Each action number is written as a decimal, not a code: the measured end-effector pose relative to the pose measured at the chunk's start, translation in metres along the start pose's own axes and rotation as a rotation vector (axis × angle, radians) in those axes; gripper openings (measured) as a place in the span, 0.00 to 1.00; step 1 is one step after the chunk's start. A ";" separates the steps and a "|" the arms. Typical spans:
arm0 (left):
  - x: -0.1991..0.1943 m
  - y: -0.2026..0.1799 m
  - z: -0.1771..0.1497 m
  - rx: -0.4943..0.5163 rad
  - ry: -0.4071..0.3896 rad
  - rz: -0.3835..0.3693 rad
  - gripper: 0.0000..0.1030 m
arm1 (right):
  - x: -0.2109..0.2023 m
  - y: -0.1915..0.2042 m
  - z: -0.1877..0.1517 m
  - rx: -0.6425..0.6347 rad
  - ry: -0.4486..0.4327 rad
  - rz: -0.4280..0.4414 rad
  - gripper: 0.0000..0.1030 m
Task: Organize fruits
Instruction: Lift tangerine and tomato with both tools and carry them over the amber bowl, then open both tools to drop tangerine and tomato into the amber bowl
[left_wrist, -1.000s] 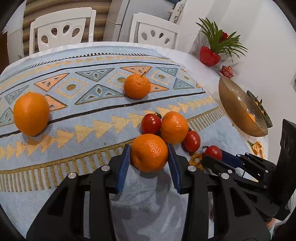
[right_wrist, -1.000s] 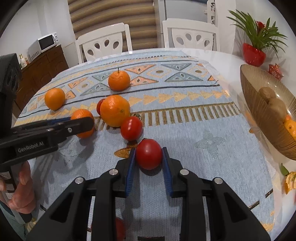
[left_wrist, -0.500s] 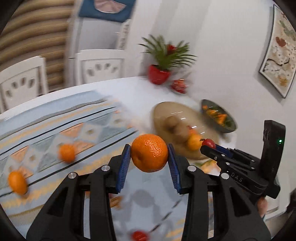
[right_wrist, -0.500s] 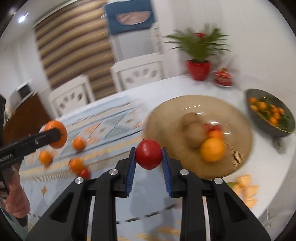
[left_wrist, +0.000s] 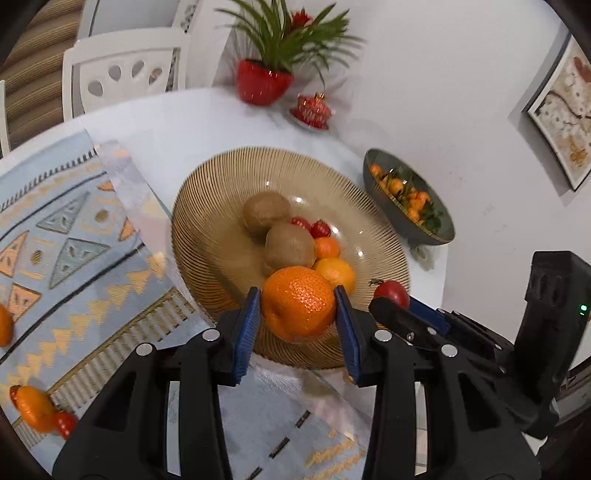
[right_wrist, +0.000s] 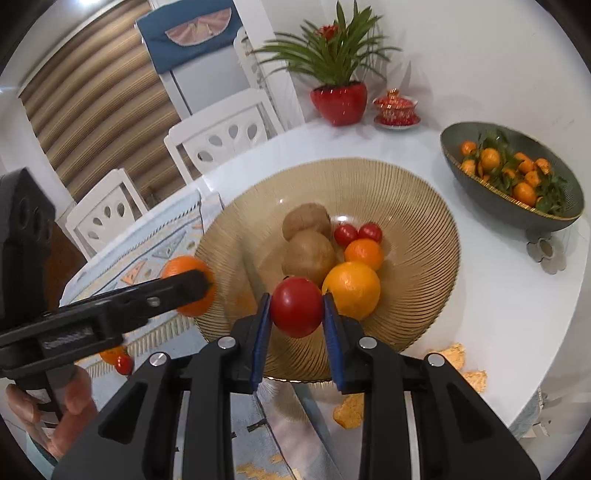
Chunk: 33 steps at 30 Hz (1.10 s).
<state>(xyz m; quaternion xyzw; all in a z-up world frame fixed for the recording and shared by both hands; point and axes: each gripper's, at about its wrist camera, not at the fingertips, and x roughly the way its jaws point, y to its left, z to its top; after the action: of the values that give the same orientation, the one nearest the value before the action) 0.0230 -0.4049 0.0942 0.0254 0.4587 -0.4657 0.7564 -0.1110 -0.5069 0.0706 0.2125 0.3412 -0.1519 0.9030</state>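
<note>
My left gripper (left_wrist: 297, 325) is shut on an orange (left_wrist: 298, 302), held in the air over the near rim of the ribbed amber bowl (left_wrist: 207, 236). My right gripper (right_wrist: 296, 321) is shut on a red tomato (right_wrist: 296, 307), also above the near side of that bowl (right_wrist: 417, 206). Inside the bowl lie two brown kiwis (right_wrist: 309, 254), two small tomatoes (right_wrist: 357, 232) and two oranges (right_wrist: 352, 290). The right gripper with its tomato (left_wrist: 392, 291) shows at the right of the left wrist view. The left gripper's orange (right_wrist: 188, 284) shows at the left of the right wrist view.
A patterned blue runner (left_wrist: 74, 266) carries more oranges (left_wrist: 35, 408) and a tomato (left_wrist: 64, 424) at the left. A dark bowl of small oranges (right_wrist: 513, 177) stands right of the amber bowl. A red potted plant (right_wrist: 338, 99), a red lidded cup (right_wrist: 396, 109), peel scraps (right_wrist: 452, 356) and white chairs (right_wrist: 225, 136) surround it.
Both grippers lifted their fruit off the runner and swung right, from the fruit cluster to over the amber bowl. Each stays shut on its fruit.
</note>
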 end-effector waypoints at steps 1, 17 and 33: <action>0.005 0.000 0.000 0.001 0.009 0.006 0.38 | 0.004 -0.001 0.000 0.001 0.006 -0.001 0.26; 0.015 0.010 0.001 -0.024 0.022 0.066 0.49 | 0.021 -0.004 -0.010 0.000 0.076 -0.011 0.33; -0.118 0.044 -0.027 -0.055 -0.165 0.087 0.58 | -0.041 0.053 -0.020 -0.083 -0.012 0.032 0.41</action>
<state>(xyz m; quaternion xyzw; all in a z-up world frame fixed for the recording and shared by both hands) 0.0202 -0.2868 0.1464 -0.0137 0.4059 -0.4204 0.8114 -0.1290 -0.4459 0.0996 0.1793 0.3384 -0.1242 0.9154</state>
